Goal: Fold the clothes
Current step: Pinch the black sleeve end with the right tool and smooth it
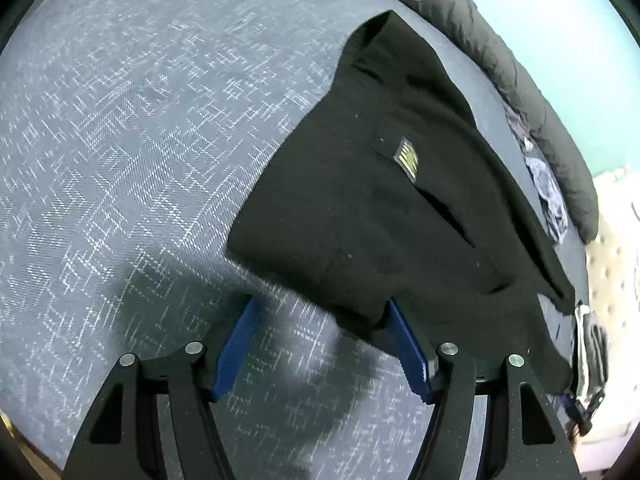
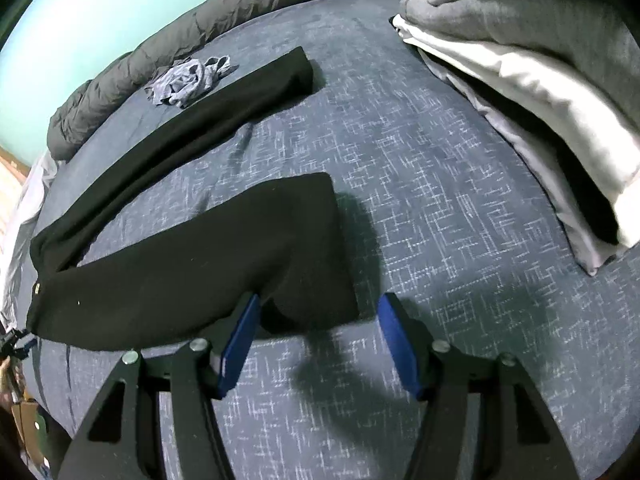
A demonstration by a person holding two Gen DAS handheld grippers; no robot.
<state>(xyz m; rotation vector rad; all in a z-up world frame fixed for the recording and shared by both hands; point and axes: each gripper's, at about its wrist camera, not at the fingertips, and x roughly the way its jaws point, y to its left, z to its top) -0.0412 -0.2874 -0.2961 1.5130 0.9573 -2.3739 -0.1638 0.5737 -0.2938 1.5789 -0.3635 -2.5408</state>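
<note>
Black trousers (image 1: 380, 208) lie spread on a blue patterned bed cover (image 1: 140, 140), with a small gold label (image 1: 407, 159) near the waist. In the left wrist view my left gripper (image 1: 320, 308) is open, and the waist corner of the trousers lies against its right blue finger (image 1: 404, 344). In the right wrist view the trousers (image 2: 200, 256) show both legs, the far leg (image 2: 192, 128) stretched away. My right gripper (image 2: 318, 304) is open at the near leg's cuff end, which lies between the fingers against the left one (image 2: 240, 336).
A dark grey duvet (image 2: 180, 40) runs along the bed's far edge. A crumpled grey-blue garment (image 2: 188, 80) lies beside it. Folded grey and white clothes (image 2: 540, 80) are stacked at the right. A padded headboard (image 1: 612, 280) shows at the right of the left wrist view.
</note>
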